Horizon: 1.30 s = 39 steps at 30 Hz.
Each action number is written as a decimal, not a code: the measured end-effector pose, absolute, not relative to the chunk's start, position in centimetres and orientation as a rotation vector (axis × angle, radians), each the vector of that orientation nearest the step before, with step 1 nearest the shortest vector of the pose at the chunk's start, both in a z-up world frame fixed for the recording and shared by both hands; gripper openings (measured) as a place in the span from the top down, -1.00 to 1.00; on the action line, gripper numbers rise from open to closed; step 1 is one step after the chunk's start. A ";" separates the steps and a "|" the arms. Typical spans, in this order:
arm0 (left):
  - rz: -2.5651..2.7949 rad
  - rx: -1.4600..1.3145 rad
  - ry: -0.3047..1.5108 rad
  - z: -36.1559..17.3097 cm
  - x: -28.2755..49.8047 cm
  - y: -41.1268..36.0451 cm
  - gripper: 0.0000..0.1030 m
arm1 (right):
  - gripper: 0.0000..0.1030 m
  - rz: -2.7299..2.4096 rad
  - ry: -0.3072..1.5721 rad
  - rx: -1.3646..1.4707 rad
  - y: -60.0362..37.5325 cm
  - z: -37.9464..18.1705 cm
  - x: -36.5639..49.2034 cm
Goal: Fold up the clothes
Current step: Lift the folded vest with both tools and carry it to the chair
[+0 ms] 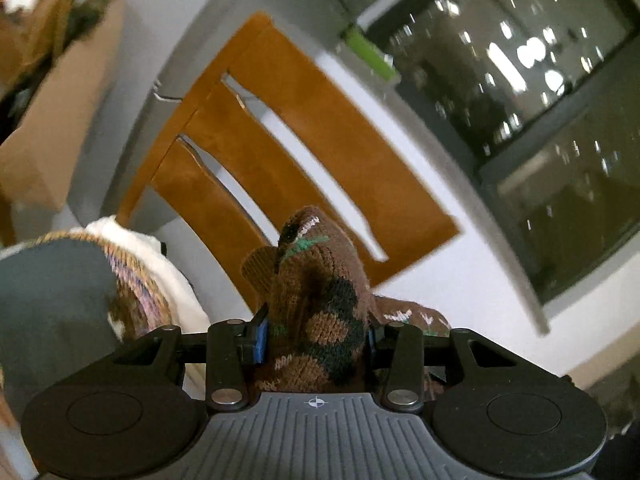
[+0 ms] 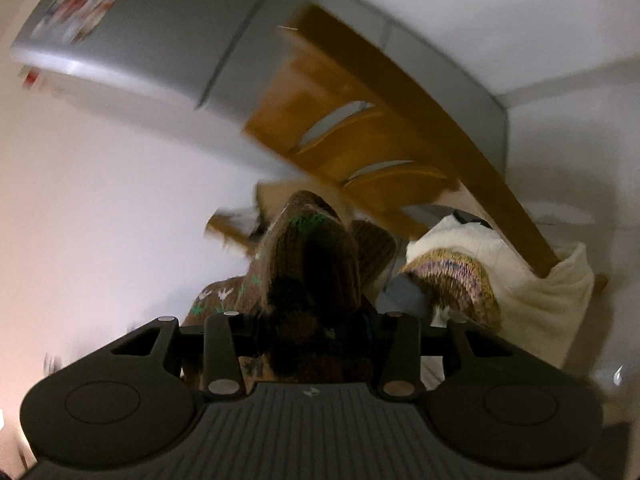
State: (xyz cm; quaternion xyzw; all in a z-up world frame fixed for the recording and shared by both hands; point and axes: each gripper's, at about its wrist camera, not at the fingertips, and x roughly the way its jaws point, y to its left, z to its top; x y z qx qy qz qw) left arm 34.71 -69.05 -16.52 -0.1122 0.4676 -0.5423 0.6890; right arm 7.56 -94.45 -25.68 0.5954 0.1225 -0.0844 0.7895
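While bunched, chunky brown knit sweater [image 1: 320,312] fills both grippers' jaws.

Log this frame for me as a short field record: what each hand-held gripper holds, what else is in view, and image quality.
left hand-held gripper: shut on brown patterned knit garment
right hand-held gripper: shut on the same brown knit
garment state: bunched between the fingers, raised
other clothes: pile with a cream fleece piece and a multicolour knit, beside the wooden chair
background: window, cardboard box
image quality: motion blur in both views
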 end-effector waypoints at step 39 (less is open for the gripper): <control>-1.311 0.055 1.345 -43.5 55.6 -84.6 -0.22 | -0.30 -0.863 0.367 1.499 -95.3 -49.8 27.7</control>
